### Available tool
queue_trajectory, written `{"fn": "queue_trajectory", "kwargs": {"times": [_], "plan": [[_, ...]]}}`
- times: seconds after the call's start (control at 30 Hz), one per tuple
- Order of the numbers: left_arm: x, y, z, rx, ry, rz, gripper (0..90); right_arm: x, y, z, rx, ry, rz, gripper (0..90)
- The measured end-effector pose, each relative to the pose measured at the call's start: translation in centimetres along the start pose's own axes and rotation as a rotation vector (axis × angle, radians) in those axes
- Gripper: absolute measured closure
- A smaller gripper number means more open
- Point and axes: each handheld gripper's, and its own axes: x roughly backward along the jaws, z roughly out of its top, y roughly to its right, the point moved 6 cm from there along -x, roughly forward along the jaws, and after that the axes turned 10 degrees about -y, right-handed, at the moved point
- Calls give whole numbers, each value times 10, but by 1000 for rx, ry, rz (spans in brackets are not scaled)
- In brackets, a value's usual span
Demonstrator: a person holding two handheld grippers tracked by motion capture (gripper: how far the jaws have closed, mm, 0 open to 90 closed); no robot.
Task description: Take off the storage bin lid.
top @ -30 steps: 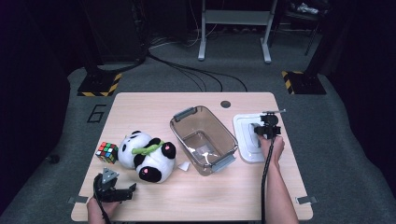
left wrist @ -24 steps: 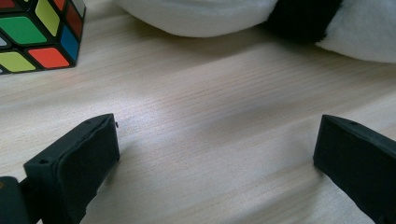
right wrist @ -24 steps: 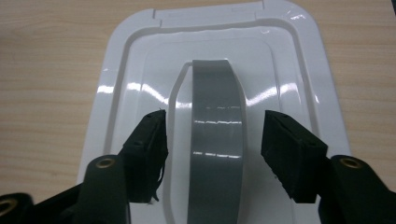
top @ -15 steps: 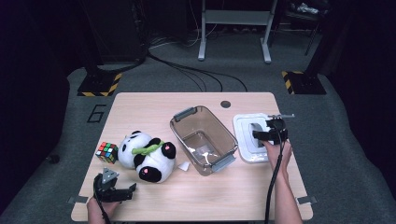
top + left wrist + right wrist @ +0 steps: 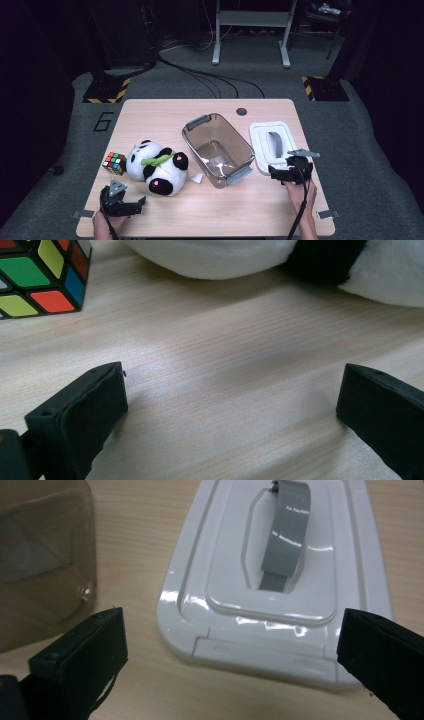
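Right gripper (image 5: 280, 173) sits at the table's near right edge with its jaws spread wide, nothing between them — they have just been opening, and the white plastic lid with a grey strap handle (image 5: 273, 145) lies flat on the pale wooden table (image 5: 250, 210) directly ahead of them. In the right gripper view the lid's (image 5: 280, 580) near short edge spans most of the gap between the two black jaws, touching neither, and its long axis runs straight away from the gripper, with the grey handle along that same line. So this hand is far the nearer to the lid, and I judge that any move on it would be a short push forward. Just left of the lid stands the clear smoky plastic bin with grey end latches (image 5: 218, 148), uncovered and set at a slant to the table's edges; it looks empty apart from glare on its floor. A small white scrap (image 5: 196, 177) lies on the table by its near left corner. Left gripper (image 5: 137, 205) rests low at the near left, jaws also wide and empty — ahead of it lie the black-and-white plush panda (image 5: 156, 166) and the multicoloured puzzle cube (image 5: 114, 163), both well apart from the bin.
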Motion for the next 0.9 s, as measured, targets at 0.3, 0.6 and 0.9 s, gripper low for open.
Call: {"fn": "queue_trajectory", "kwargs": {"times": [0.3, 0.6, 0.9], "plan": [[23, -4, 4, 5, 16, -41, 1, -13, 0, -41, 30, -11, -37, 0], [63, 0, 36, -31, 78, -85, 1, -18, 5, -54, 43, -23, -69, 0], [86, 16, 93, -144, 134, -126, 1, -22, 7, -59, 43, -37, -64, 0]]}}
